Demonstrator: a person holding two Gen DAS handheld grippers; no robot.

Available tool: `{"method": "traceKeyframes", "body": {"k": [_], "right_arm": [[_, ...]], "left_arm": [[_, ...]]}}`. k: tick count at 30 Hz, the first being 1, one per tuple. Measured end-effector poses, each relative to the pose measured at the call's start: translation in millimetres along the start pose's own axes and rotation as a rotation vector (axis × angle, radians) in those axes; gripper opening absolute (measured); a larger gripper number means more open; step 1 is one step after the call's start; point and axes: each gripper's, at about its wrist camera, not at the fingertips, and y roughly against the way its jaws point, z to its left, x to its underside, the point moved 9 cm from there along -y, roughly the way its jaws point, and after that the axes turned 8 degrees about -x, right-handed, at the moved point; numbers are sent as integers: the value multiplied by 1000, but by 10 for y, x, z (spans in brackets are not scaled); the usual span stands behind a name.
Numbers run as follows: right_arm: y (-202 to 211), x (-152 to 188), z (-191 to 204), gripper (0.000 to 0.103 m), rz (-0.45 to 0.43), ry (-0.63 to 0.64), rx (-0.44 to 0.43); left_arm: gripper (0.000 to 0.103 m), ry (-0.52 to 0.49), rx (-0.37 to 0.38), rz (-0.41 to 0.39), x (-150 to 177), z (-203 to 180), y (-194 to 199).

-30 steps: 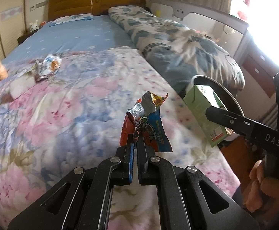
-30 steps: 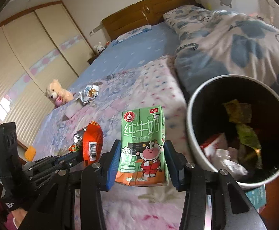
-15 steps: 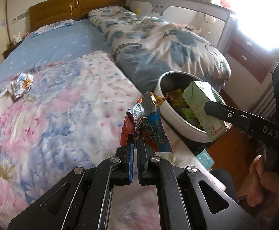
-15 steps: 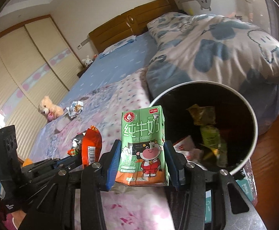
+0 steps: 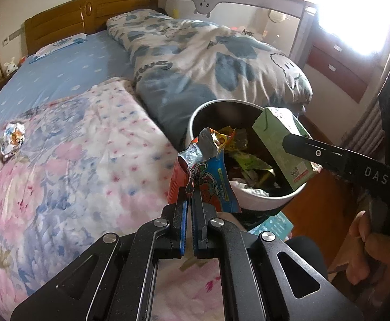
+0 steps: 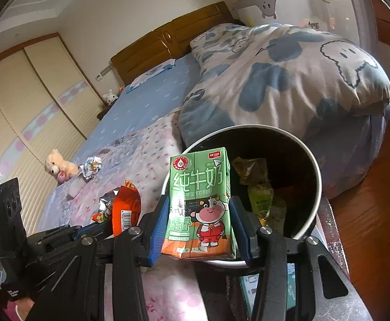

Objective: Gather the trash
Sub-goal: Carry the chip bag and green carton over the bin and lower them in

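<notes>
My left gripper [image 5: 190, 199] is shut on a crumpled red-and-blue snack wrapper [image 5: 208, 171], held at the near left rim of the round trash bin [image 5: 195, 115]. My right gripper [image 6: 199, 230] is shut on a green milk carton [image 6: 200, 203], upright, hanging over the bin [image 6: 318, 179]. The left wrist view shows that carton [image 5: 281, 144] above the bin's right side. The bin holds several wrappers and tissues. In the right wrist view the wrapper [image 6: 125, 208] and the left gripper [image 6: 106, 226] sit at lower left. Another crumpled wrapper [image 5: 12, 137] lies on the bed [image 6: 91, 165].
The bin stands beside the bed with a flowered quilt [image 5: 74, 165] and a rolled blue-patterned duvet [image 5: 208, 61]. A teddy bear [image 6: 59, 167] lies on the bed's far side. A teal packet [image 5: 271, 223] lies under the bin. A hand [image 5: 366, 251] grips the right tool. Drawers [image 5: 339, 64] stand behind.
Both grippers have swung from over the quilt toward the bin. The carton now hangs over the bin's opening and the snack wrapper has come to its rim. Both grips are unchanged.
</notes>
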Motion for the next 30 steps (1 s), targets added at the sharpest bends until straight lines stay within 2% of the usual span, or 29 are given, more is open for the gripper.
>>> {"method": "traceKeyframes", "body": {"k": [30], "right_arm": [[-87, -202, -413, 45, -6, -36, 40]], "left_arm": [[2, -62, 13, 11, -311, -385, -282]]}}
